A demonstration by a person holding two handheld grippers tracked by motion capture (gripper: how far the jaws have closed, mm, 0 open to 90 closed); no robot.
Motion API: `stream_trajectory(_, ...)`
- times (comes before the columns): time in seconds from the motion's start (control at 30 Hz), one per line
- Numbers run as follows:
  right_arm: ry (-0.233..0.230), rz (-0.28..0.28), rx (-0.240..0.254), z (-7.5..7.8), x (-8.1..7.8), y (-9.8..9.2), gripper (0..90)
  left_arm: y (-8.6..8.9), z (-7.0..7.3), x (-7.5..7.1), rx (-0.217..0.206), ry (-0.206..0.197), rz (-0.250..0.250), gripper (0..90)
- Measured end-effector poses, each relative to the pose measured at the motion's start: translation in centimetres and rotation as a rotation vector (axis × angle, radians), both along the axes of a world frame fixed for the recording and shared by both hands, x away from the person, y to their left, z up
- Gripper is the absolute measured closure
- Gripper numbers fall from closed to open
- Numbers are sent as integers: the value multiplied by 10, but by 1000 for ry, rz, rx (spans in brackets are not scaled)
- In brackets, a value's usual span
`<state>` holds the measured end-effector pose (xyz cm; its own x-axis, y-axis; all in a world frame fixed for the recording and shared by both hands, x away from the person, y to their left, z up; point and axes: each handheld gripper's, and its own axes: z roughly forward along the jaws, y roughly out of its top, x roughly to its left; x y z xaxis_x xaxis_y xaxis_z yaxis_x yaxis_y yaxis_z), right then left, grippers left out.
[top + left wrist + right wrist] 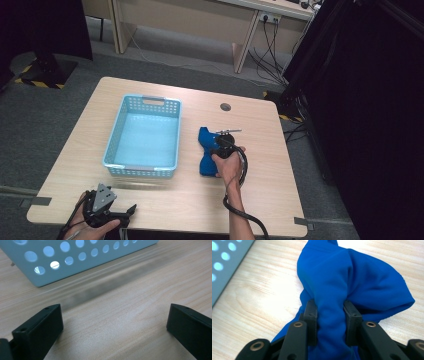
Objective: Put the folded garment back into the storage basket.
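Note:
A crumpled blue cloth [205, 150] lies on the wooden table [260, 185], just right of a light blue perforated basket [145, 172]. My right gripper [222, 150] sits on top of the cloth. In the right gripper view its jaws pinch a bunched fold of the blue cloth [342, 277], with my right gripper [330, 312] shut on it. My left gripper [127, 210] rests at the table's front left edge, held in a hand. In the left gripper view my left gripper [113, 320] stands open with bare wood between the jaws, facing the basket wall [82, 262].
The basket is empty. A round cable hole [225, 106] sits at the table's far side. Desks and cables stand beyond the table, and a dark curtain [365, 100] hangs at the right. Bare wood stretches along the front of the table.

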<state>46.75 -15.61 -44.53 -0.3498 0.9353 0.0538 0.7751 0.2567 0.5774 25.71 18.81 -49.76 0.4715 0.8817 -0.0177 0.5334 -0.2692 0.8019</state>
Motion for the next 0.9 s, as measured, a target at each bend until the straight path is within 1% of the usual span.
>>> stream_trajectory(0.1,-1,-2,14,1,-1,-3,714,0,0,0,0,-1,0,0)
stream_trajectory(0.23,-26,-11,42,6,-3,-6,715,0,0,0,-1,-2,-1,0)
stream_trajectory(0.33,-40,-9,53,10,-4,-8,715,0,0,0,-2,-4,-2,0)
stream_trajectory(0.53,-64,-1,61,19,-5,-8,714,0,0,0,-2,-4,-2,0)
stream_trajectory(0.67,-70,2,66,23,-5,-9,714,0,0,0,-2,-4,-2,0)
stream_trajectory(0.7,-72,7,71,26,-6,-8,714,0,0,0,-2,-4,-2,0)
stream_trajectory(0.9,-84,7,74,34,-5,-9,713,0,0,0,-2,-5,-3,0)
